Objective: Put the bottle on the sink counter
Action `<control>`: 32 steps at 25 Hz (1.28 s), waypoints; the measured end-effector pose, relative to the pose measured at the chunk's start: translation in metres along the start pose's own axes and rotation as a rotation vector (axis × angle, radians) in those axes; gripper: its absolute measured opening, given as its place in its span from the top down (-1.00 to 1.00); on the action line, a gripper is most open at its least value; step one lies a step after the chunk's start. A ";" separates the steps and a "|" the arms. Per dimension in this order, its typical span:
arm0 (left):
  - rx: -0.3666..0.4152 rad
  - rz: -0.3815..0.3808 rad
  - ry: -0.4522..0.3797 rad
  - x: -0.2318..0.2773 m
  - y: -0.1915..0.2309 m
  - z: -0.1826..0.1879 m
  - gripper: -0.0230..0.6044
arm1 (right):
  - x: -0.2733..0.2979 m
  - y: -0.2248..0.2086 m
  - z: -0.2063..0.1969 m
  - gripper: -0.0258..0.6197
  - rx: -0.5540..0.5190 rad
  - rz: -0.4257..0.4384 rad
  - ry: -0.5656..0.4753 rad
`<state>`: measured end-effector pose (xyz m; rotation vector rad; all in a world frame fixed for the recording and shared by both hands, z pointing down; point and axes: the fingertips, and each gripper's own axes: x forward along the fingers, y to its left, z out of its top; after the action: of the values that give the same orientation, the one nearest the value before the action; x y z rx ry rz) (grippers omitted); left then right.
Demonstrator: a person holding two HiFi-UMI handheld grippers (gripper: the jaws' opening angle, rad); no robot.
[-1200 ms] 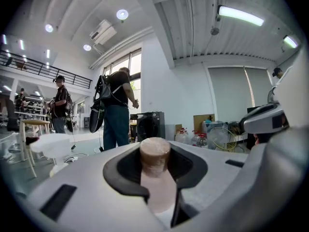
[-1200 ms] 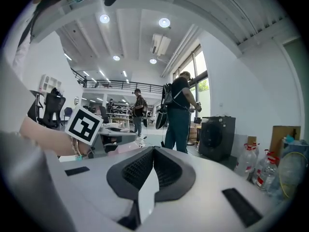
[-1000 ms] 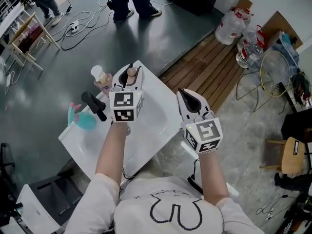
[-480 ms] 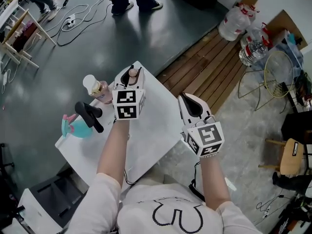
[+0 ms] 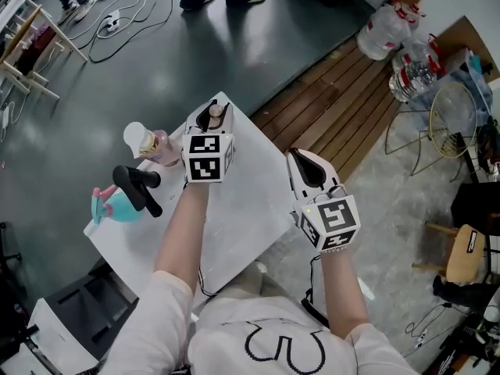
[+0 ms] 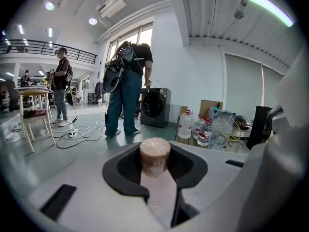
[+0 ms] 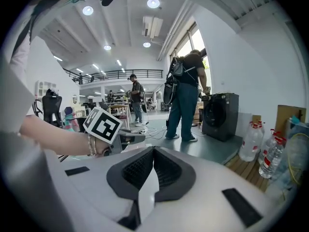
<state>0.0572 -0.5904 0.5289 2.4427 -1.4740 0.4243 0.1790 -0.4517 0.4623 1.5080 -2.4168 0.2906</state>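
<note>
Bottle (image 6: 154, 154) pinched between jaws of left gripper (image 5: 211, 117), over far corner of white surface (image 5: 250, 209); right gripper (image 7: 153, 150) pressed together, empty, near surface's right edge.

Spray bottle (image 5: 116, 204) on sink counter (image 5: 248, 209)

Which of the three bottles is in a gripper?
The pale pink bottle with the tan round cap, clamped in the left gripper. The pink white-capped bottle and the teal spray bottle sit ungripped.
</note>
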 end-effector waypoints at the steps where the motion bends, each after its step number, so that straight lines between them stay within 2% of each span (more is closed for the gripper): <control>1: -0.010 -0.005 0.008 0.002 0.000 -0.002 0.54 | 0.001 0.000 -0.002 0.83 0.002 0.002 0.002; 9: 0.000 0.000 0.044 0.010 -0.002 -0.011 0.53 | 0.003 0.003 -0.007 0.83 0.004 0.010 0.013; 14: 0.034 0.006 0.040 0.009 -0.006 -0.013 0.53 | -0.002 0.002 -0.003 0.83 0.006 0.008 0.003; 21: 0.022 0.003 0.026 0.009 -0.009 -0.014 0.50 | -0.011 0.009 -0.001 0.83 0.003 0.016 -0.013; 23: 0.034 0.000 0.012 0.005 -0.014 -0.014 0.19 | -0.018 0.012 0.000 0.83 0.002 0.021 -0.020; 24: 0.039 0.012 0.000 0.002 -0.015 -0.012 0.12 | -0.021 0.013 0.001 0.83 0.002 0.022 -0.025; 32: 0.041 0.055 -0.048 -0.045 -0.025 0.002 0.07 | -0.058 0.033 0.012 0.83 -0.008 0.029 -0.073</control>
<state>0.0599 -0.5435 0.5087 2.4648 -1.5706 0.4130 0.1717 -0.3917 0.4306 1.5066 -2.4947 0.2351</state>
